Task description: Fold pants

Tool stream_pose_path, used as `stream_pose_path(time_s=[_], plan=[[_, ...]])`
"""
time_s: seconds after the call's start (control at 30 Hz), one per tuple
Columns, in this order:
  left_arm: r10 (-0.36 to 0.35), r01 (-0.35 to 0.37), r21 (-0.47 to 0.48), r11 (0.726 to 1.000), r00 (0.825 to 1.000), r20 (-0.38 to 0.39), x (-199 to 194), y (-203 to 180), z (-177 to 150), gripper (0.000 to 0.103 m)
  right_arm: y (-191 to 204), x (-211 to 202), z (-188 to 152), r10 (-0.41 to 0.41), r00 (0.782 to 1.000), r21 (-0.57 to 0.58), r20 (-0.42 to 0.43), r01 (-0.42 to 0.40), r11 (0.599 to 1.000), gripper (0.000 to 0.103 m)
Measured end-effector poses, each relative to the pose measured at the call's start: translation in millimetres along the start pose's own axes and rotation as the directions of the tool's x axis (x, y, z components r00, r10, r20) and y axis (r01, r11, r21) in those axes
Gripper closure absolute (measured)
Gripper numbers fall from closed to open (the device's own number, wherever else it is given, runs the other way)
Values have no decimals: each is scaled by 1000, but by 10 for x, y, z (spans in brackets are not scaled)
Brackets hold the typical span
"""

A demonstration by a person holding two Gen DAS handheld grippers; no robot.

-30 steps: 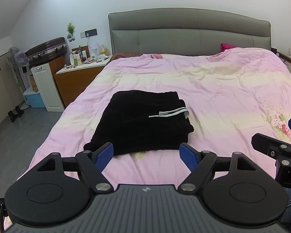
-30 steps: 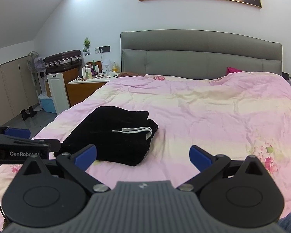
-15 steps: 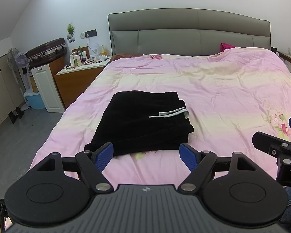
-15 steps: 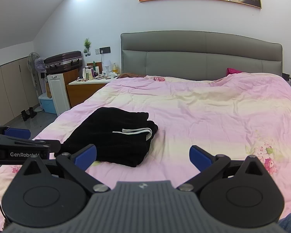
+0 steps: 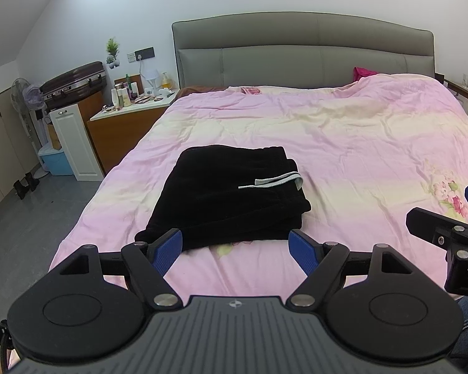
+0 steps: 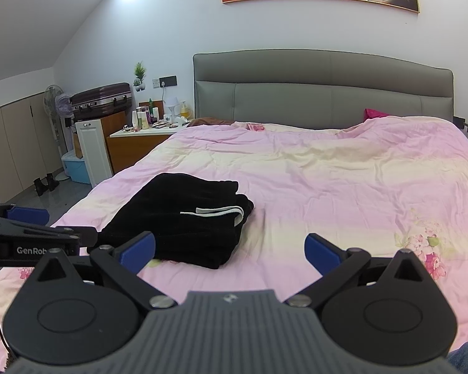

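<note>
Wide bed covered by a pink and cream floral quilt, bearing the folded black fabric pants on its left half near the foot, a white drawstring lying across the top. Left gripper with blue-padded fingers spread wide, holding nothing, just short of the pants' near edge. Right gripper likewise wide apart and empty, above the quilt.

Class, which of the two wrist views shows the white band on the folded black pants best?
The left wrist view: the white band lies near the centre, seen from above across the black pants. The right wrist view shows the band from a lower, slanting angle, left of centre.
</note>
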State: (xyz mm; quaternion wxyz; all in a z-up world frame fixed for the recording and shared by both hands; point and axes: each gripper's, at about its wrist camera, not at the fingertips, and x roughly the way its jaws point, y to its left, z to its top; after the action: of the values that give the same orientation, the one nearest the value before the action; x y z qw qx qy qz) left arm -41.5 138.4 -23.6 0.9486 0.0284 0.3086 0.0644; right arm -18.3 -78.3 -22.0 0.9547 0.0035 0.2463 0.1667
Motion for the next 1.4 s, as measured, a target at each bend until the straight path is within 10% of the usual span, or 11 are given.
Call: stream_pose_path(time_s=[1.4], plan=[[-18,18,17,1000,1000,1,33,76,64,12,34,-44,8,-10,1000,7,14,10,1000,5]])
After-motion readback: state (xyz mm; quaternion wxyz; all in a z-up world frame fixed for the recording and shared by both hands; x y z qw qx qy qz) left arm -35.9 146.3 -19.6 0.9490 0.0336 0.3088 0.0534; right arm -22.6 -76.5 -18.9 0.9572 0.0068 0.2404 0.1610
